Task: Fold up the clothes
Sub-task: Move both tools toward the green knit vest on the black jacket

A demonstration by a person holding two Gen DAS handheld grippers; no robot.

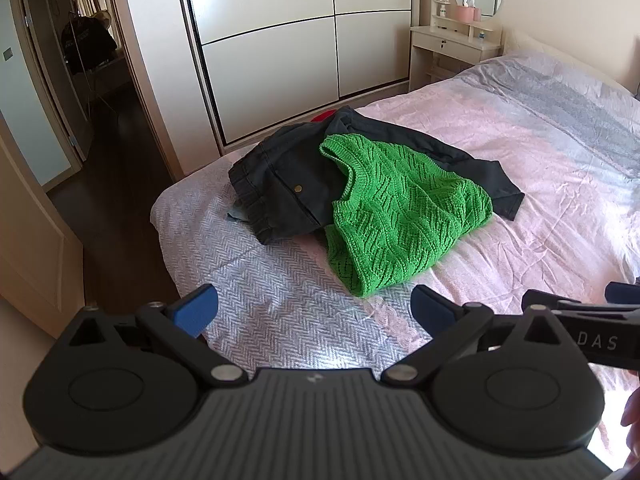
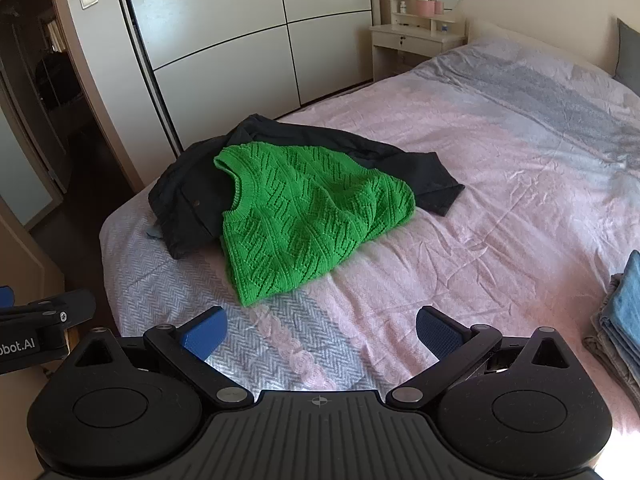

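So, scene: bedroom; clothes sat in a heap on the bed (image 1: 540,168), toward its foot-end corner nearest the wardrobe (image 1: 280,40).
Left tool (image 1: 314,312): I held it above the bedspread w/ the blue pads (image 1: 198,312) spread wide apart, nothing betw. them, short of the pile.
Right tool (image 2: 320,332): same, fingers wide apart, empty, hovering over the bed near its edge; its side also showed at the right rim of my left view.
Green knit sweater (image 1: 400,216): lay on top of the heap, crumpled, neckline twd the wardrobe side, lower hem spilling onto the spread nearest my tools. Not touched by either tool.
Dark denim garment (image 1: 288,184): lay under & behind the sweater, elastic waistband and a brass button visible on the left; one end stuck out to the right past the sweater.
Red item (image 1: 324,115): just a sliver peeking behind the denim, can't tell what it was.
Light-blue scrap (image 1: 236,214): edge showed under the denim waistband.
Folded stack (image 2: 620,320): blue & grey pieces at the right edge of the right view, well apart from the heap.
Dressing table (image 1: 456,44): stood beside the head of the bed, round mirror above.
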